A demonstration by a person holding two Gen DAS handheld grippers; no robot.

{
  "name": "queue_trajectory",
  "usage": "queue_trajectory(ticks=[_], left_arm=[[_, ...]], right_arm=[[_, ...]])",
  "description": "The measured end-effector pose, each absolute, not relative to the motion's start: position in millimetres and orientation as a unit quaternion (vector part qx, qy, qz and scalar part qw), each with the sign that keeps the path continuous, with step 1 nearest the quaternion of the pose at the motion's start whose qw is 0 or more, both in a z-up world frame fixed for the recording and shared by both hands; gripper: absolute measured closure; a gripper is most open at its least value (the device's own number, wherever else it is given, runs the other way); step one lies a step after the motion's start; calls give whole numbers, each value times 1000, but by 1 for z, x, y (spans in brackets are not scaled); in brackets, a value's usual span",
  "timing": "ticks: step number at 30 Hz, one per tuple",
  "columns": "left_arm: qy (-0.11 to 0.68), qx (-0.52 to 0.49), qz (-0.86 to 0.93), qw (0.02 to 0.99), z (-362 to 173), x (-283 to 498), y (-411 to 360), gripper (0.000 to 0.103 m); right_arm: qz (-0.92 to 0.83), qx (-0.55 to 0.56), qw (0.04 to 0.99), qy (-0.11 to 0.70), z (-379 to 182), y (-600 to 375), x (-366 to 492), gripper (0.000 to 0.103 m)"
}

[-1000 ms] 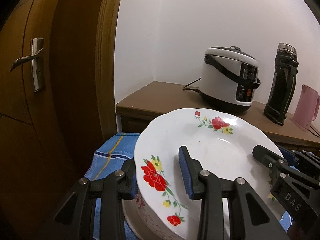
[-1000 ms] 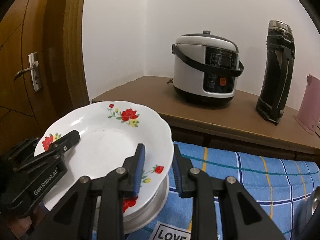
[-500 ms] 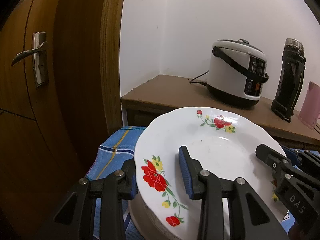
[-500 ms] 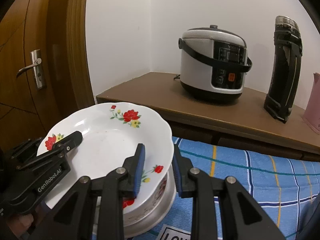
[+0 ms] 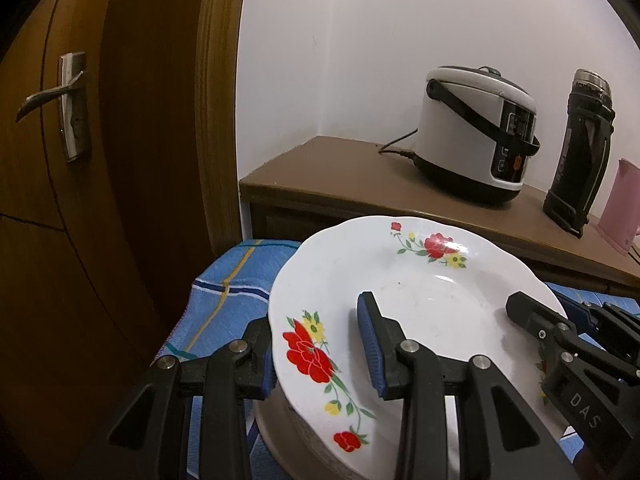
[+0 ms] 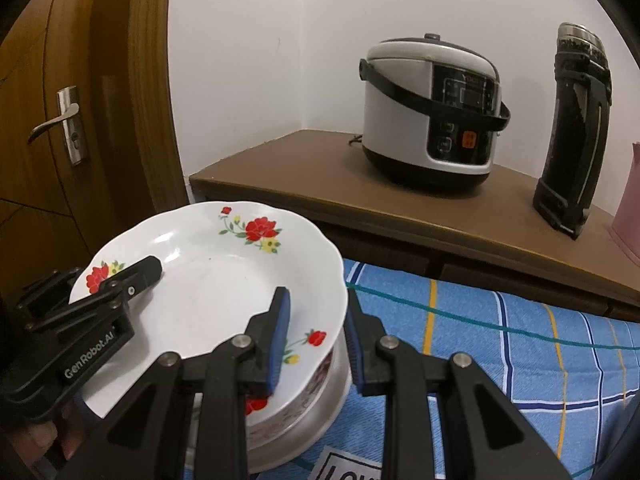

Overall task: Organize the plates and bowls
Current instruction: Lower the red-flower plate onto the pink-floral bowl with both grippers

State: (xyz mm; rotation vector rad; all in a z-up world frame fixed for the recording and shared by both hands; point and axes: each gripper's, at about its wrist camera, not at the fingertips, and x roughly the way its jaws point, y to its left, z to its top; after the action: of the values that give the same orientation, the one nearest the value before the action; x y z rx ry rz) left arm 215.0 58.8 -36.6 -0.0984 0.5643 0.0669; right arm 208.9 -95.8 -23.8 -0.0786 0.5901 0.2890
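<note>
- A wooden door (image 5: pixel 52 200) with a metal lever handle (image 5: pixel 60 96) is standing at the far left, beside a white wall corner.
- The left gripper (image 5: pixel 320 348) is clamping the near-left rim of a white plate (image 5: pixel 420 300) painted with red and yellow flowers; one blue-padded finger is lying over the plate's face, the other is sitting under the rim.
- In the right wrist view, the words "GenRobot.AI" are showing in white on the side of that left gripper (image 6: pixel 132 276).
- The plate is being held tilted just above a stack of flowered dishes (image 6: pixel 316 376), which is sitting on a blue checked cloth (image 6: pixel 500 344).
- The right gripper (image 6: pixel 316 328) is pinching the plate's opposite rim, one finger inside, one outside, its jaws narrow around the edge.
- In the left wrist view, the letters "DAS" are reading on the right gripper's black body (image 5: pixel 532 320).
- At the bottom edge of the cloth, a white label (image 6: pixel 344 468) is showing partial black letters, "LOV".
- Behind the cloth, a brown counter (image 6: pixel 280 168) is carrying a white-and-black rice cooker (image 6: pixel 432 108) with an orange button, its panel text too small to read.
- A tall black flask (image 6: pixel 572 128) is standing to the cooker's right, and a pink kettle (image 5: pixel 620 208) is peeking in at the frame's edge.
</note>
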Motion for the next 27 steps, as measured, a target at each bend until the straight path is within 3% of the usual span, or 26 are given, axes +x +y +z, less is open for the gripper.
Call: queue_trajectory(ticks=[27], left_arm=[[320, -61, 22, 945, -47, 221, 62, 66]], right_arm=[[149, -49, 935, 318, -35, -94, 220, 76]])
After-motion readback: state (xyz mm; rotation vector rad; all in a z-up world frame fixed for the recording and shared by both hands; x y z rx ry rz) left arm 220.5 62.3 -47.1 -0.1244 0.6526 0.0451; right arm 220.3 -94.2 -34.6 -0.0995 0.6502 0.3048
